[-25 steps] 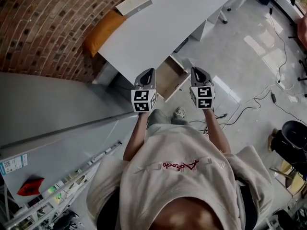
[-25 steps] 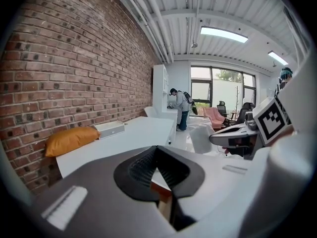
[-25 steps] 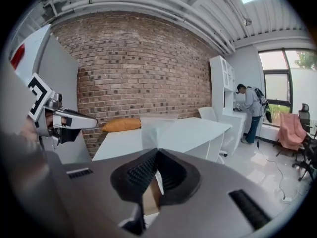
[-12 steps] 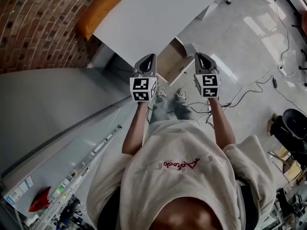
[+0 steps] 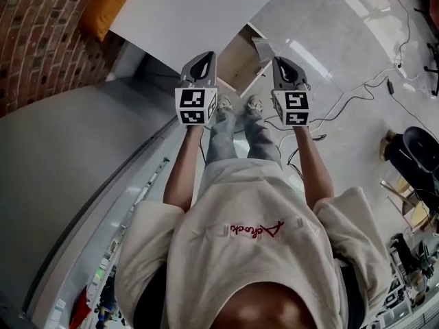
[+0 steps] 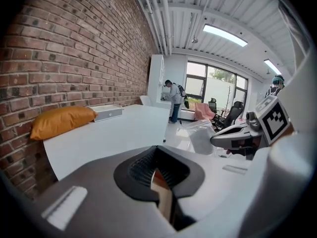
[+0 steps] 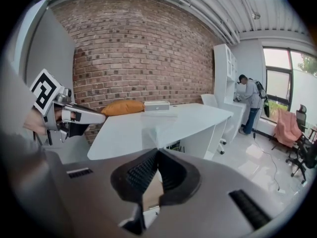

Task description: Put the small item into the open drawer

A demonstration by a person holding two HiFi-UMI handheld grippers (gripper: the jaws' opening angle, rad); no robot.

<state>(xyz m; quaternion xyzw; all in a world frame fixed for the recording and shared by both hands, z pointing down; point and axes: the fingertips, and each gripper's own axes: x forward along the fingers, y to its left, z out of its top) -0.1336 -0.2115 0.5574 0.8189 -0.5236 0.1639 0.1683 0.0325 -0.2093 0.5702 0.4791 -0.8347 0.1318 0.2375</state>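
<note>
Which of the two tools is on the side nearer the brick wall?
The left tool: it is on the same side of the person as the brick wall. The right tool is on the other side, toward the shiny floor.

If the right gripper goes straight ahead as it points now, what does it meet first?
Most likely the near corner of the white table, just beyond the right gripper; depth is unclear.

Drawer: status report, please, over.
Left gripper, right gripper: both shut, empty. Drawer open, ahead between them. White box on desk, untouched. Path looks clear.
</note>
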